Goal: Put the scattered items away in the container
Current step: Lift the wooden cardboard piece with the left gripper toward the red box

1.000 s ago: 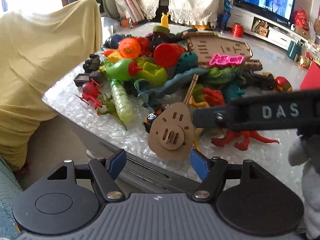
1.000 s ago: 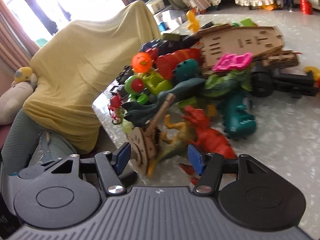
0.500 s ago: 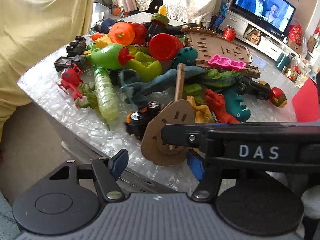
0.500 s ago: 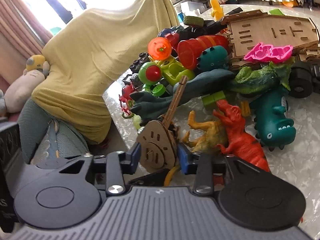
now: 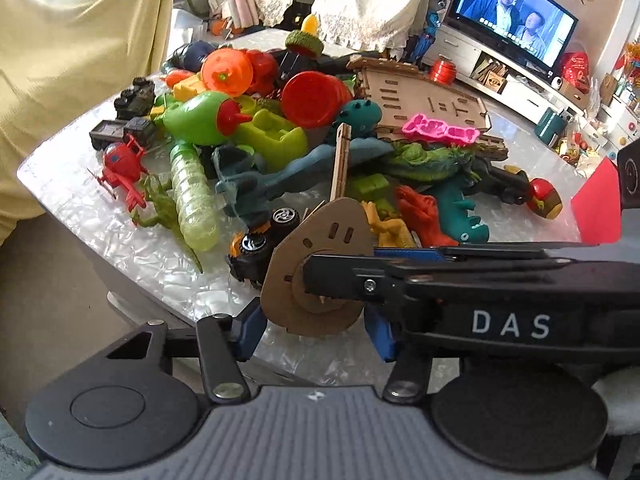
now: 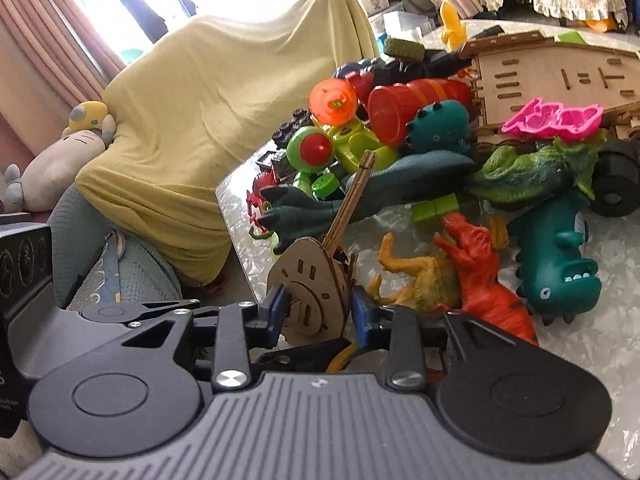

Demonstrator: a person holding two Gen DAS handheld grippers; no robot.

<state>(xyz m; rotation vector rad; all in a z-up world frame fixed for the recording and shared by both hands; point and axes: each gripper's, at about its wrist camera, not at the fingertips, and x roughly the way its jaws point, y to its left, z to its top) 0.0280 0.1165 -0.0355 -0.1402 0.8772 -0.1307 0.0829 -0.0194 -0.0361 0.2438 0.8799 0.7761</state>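
we see the flat brown wooden guitar-shaped toy at the near edge of the pearly white tabletop, its thin neck slanting up over the toy pile; the right hand-held gripper has its blue pads pressed on either side of the rounded body; in the left wrist view that gripper crosses from the right, and our left hand-held gripper stands wide apart around the same body, holding nothing; just beyond lie an orange plastic dinosaur, a teal rubber dinosaur and a small black-wheeled toy car.
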